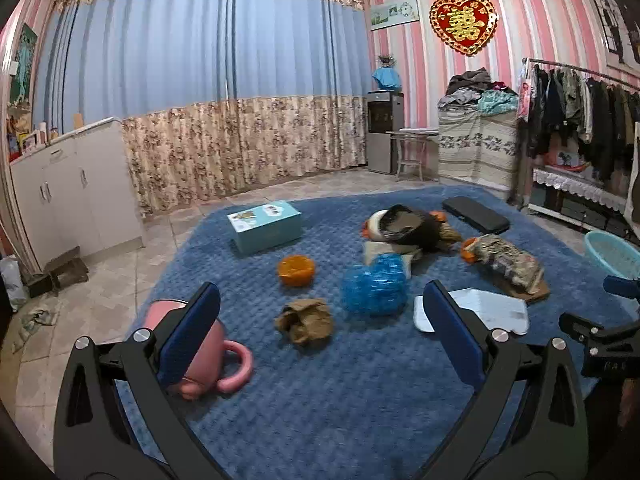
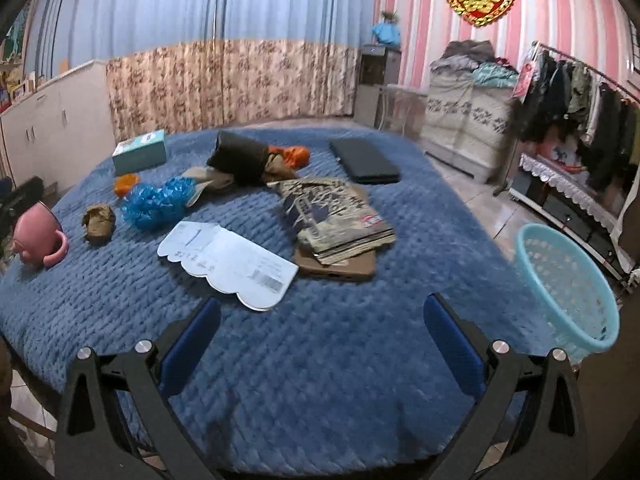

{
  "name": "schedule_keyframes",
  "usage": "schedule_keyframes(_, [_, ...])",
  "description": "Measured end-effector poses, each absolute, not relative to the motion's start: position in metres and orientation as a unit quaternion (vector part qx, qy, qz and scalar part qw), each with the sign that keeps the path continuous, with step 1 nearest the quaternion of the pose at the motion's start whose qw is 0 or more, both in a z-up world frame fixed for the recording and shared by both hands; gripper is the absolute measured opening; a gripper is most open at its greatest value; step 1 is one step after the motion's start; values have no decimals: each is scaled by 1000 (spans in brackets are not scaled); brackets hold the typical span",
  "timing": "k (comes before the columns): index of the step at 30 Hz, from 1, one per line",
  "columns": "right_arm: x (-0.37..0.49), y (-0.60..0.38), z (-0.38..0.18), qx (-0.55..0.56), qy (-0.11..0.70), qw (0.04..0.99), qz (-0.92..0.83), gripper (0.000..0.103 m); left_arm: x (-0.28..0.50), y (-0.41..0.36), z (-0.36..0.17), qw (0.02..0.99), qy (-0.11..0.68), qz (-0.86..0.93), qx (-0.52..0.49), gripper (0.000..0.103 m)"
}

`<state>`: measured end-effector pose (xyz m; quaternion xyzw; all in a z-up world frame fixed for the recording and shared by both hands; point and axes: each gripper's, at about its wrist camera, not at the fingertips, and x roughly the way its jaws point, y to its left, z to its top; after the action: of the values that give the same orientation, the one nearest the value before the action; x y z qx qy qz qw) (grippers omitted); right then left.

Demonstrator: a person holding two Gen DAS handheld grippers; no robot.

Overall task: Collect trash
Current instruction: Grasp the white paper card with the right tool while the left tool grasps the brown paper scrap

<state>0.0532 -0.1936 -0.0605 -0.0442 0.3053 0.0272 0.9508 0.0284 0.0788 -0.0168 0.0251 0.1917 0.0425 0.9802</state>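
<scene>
Hovering over a blue rug (image 2: 320, 360) strewn with crumpled brown paper (image 1: 306, 321) and blue plastic wrap (image 1: 374, 289), both grippers, left gripper (image 1: 320, 336) and right gripper (image 2: 322, 344), hold their jaws spread, empty.

My left gripper (image 1: 320, 316) and right gripper (image 2: 322, 320) both hang with jaws spread wide, holding nothing.

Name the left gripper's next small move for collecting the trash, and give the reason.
Probably ease the left gripper forward and down over the crumpled brown paper. Its jaws stand open and empty, and the wad lies loose on the blue blanket straight ahead between the fingers, nearer than the blue plastic wrap. The pink cup sits by the left finger, so keep clear of it.
</scene>
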Motion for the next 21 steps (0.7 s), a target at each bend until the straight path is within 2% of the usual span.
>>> schedule_keyframes(5, [78, -180, -72, -23, 338, 939, 61, 99, 33, 99, -21, 978, 198, 56, 21, 98])
schedule_keyframes(15, [103, -144, -92, -82, 370, 923, 71, 98, 40, 119, -38, 973, 225, 60, 2, 98])
schedule_keyframes(16, [106, -142, -94, -81, 373, 921, 74, 96, 41, 119, -39, 972, 226, 59, 1, 98])
schedule_keyframes(21, [121, -139, -100, -89, 379, 917, 80, 73, 41, 120, -41, 972, 225, 61, 1, 98])
